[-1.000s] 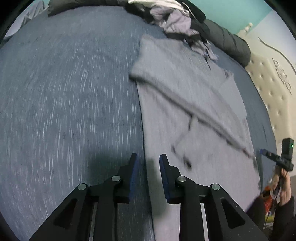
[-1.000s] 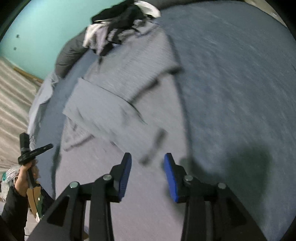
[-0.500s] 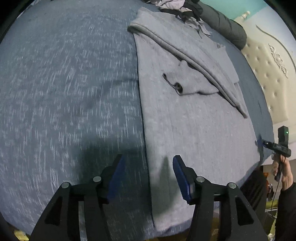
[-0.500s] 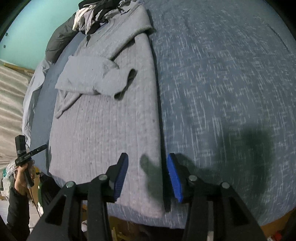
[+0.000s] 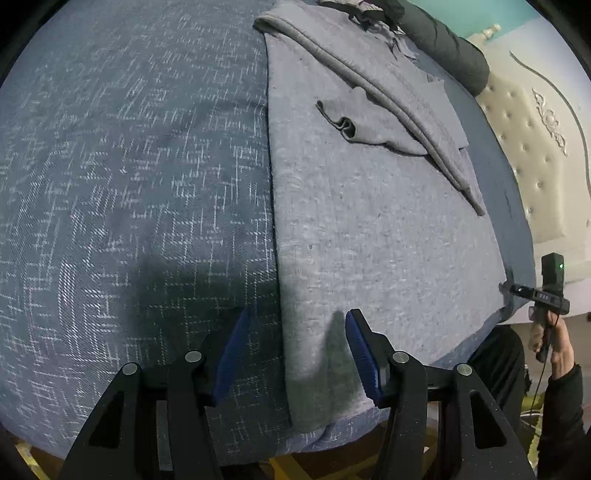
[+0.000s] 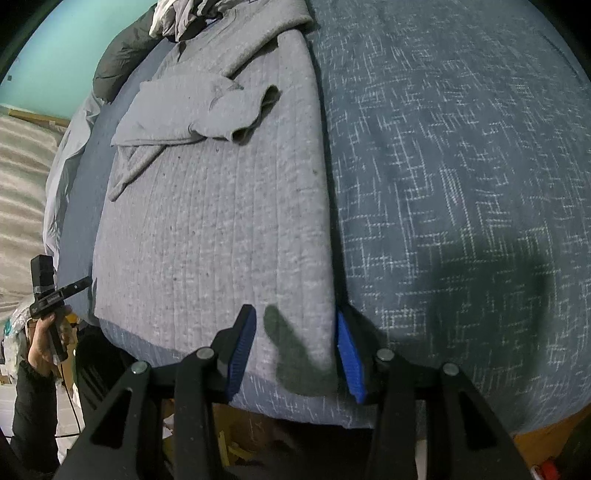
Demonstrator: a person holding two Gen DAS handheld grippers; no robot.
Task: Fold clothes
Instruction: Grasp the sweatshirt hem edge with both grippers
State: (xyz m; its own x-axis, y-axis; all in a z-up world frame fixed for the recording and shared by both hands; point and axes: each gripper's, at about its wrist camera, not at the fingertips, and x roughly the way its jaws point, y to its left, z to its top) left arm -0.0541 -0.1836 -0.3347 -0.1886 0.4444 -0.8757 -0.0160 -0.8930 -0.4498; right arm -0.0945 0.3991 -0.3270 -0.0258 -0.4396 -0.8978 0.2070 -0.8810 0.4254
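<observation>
Here, grey sweater (image 5: pixel 369 229) flat on bed (image 5: pixel 129 166), left tool (image 5: pixel 293 354) and right tool (image 6: pixel 295 350) agape, empty.

Both fisheye views set low at the near edge of the bed (image 5: pixel 129 184), looking forward and down along the fingers toward the far edge. Left view: over the left gripper (image 5: pixel 293 352), close above the sweater (image 5: pixel 369 229) at its left near corner, headboard (image 5: pixel 524 122) off to the right. Right view: over the right gripper (image 6: pixel 295 349), equally close at the right near corner of the sweater (image 6: pixel 221 221), teal wall (image 6: pixel 66 44) at top left. Shared: the whole sweater, the bedspread around it, the clothes pile (image 6: pixel 184 14) at the far edge, and each other's gripper at the frame side.
</observation>
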